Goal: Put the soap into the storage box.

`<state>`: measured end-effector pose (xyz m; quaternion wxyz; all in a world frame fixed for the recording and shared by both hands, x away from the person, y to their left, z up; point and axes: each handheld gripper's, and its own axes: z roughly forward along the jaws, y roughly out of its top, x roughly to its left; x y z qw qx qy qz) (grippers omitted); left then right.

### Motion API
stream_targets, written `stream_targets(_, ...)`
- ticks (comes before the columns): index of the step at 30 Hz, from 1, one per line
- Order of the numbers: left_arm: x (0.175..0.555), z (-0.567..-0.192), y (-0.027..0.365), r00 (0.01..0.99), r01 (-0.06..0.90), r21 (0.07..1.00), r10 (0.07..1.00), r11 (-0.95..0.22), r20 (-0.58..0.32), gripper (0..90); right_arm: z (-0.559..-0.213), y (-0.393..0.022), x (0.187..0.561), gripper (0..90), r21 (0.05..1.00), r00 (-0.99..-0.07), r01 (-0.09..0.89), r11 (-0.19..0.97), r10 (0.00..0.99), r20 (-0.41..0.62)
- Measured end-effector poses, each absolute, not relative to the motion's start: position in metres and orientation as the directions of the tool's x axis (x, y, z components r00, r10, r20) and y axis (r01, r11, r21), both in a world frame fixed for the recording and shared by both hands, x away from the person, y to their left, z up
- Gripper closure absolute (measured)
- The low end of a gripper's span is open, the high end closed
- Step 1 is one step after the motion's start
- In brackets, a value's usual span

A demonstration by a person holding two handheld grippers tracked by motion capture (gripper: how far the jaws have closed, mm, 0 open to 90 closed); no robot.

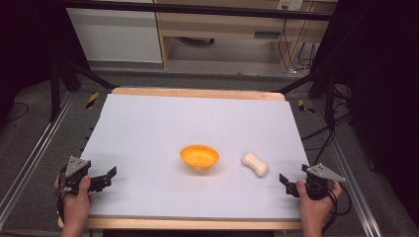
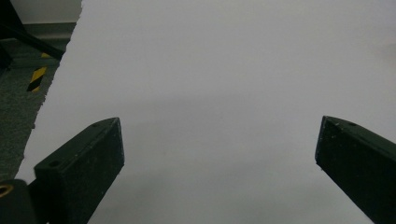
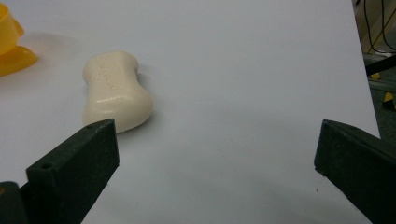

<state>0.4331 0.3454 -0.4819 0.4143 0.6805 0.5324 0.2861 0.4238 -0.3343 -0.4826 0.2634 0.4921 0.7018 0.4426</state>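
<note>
Two things lie on the white table (image 1: 148, 128), and two grippers wait at its near corners. One orange bowl (image 1: 199, 156) sits about mid-table, a little toward the near side. One cream bar of soap (image 1: 255, 164) (pinched at the waist, with letters pressed into its top) lies just right of the bowl, not touching it. At the near left corner a hand holds the left gripper (image 1: 109, 176), its jaws spread wide over bare table. At the near right corner the other hand holds the right gripper (image 1: 285, 181), jaws likewise wide apart, with nothing between them. In the right gripper view the soap (image 3: 116, 91) lies just beyond the left jaw's tip, and the bowl's edge (image 3: 11, 44) peeks in farther off.
</note>
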Motion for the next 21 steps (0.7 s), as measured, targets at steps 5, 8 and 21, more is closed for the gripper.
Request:
stream_targets(5, 0.432, -0.482, 0.346, 0.269, 0.482, 0.872, 0.962, -0.088, -0.051, 0.7, -0.483, -0.332, 0.426, 2.2, 0.866, -0.373, 0.481, 0.133, 0.925, 0.065)
stream_targets(8, 0.433, -0.482, 0.346, 0.272, 0.484, 0.870, 0.961, -0.093, -0.048, 0.8, -0.482, -0.331, 0.428, 2.2, 0.850, -0.372, 0.505, 0.149, 0.926, 0.059)
stream_targets(21, 0.433, -0.482, 0.347, 0.276, 0.488, 0.869, 0.959, -0.085, -0.062, 0.7, -0.466, -0.320, 0.440, 2.0, 0.760, -0.440, 0.584, 0.284, 0.898, 0.003)
